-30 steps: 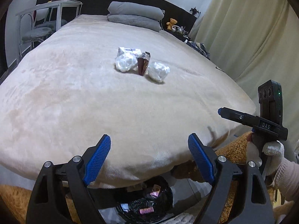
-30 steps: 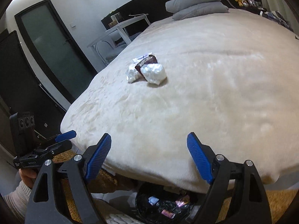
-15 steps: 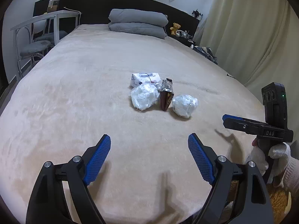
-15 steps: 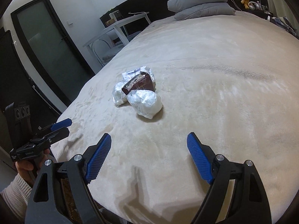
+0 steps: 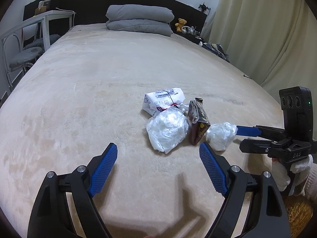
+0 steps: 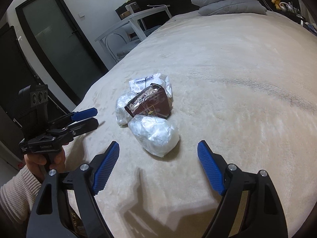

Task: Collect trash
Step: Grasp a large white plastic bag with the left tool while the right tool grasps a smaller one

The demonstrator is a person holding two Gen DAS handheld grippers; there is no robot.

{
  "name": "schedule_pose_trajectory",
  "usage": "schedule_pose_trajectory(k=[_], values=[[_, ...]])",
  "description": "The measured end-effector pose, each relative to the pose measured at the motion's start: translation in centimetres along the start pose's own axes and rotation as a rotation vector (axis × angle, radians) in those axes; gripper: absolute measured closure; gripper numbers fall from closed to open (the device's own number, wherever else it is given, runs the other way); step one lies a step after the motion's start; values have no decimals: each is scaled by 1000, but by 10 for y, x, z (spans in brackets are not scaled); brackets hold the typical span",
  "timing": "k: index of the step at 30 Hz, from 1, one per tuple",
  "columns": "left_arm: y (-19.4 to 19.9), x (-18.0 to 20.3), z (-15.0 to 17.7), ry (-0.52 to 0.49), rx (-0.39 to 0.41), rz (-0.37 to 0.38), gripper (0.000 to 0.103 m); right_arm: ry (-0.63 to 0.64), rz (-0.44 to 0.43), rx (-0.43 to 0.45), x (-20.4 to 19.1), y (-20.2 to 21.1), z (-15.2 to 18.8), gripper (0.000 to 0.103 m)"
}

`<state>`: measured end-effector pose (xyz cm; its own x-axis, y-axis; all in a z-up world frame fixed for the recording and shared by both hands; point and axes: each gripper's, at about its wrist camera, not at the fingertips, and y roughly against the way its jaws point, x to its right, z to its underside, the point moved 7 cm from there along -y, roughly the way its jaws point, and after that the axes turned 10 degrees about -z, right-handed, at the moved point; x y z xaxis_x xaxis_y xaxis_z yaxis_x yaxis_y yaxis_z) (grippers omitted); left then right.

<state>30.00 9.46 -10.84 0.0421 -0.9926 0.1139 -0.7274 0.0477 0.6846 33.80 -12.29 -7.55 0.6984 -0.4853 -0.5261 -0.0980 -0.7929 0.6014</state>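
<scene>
So far nothing is collected: all four pieces of trash are left lying together on the bed [image 5: 83, 91]. A printed white packet [image 5: 164, 99] is seen at the back, a brown wrapper [image 5: 198, 125] in the middle, and two crumpled white bags, one larger [image 5: 167, 130] and one smaller [image 5: 221, 135], at the front. The left gripper [image 5: 158, 170] is held open and empty just short of the pile. The right gripper [image 6: 158, 168] is likewise open, its jaws just narrowed slightly, with nothing gripped.
</scene>
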Motion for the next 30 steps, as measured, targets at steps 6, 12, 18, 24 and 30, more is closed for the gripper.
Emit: schedule_pose_trajectory(k=[6, 12, 18, 24, 30], values=[[-27, 0, -8, -25, -29, 36, 20, 19, -36, -32, 3, -16, -11, 26], [-42, 4, -10, -36, -58, 106, 21, 23, -71, -69, 5, -28, -15, 40], [-45, 7, -12, -47, -69, 117, 51, 31, -90, -63, 4, -24, -16, 45], [-43, 10, -12, -57, -60, 106, 54, 16, -96, -40, 6, -11, -13, 47], [-30, 4, -12, -15, -41, 71, 54, 16, -93, -19, 0, -4, -14, 47]])
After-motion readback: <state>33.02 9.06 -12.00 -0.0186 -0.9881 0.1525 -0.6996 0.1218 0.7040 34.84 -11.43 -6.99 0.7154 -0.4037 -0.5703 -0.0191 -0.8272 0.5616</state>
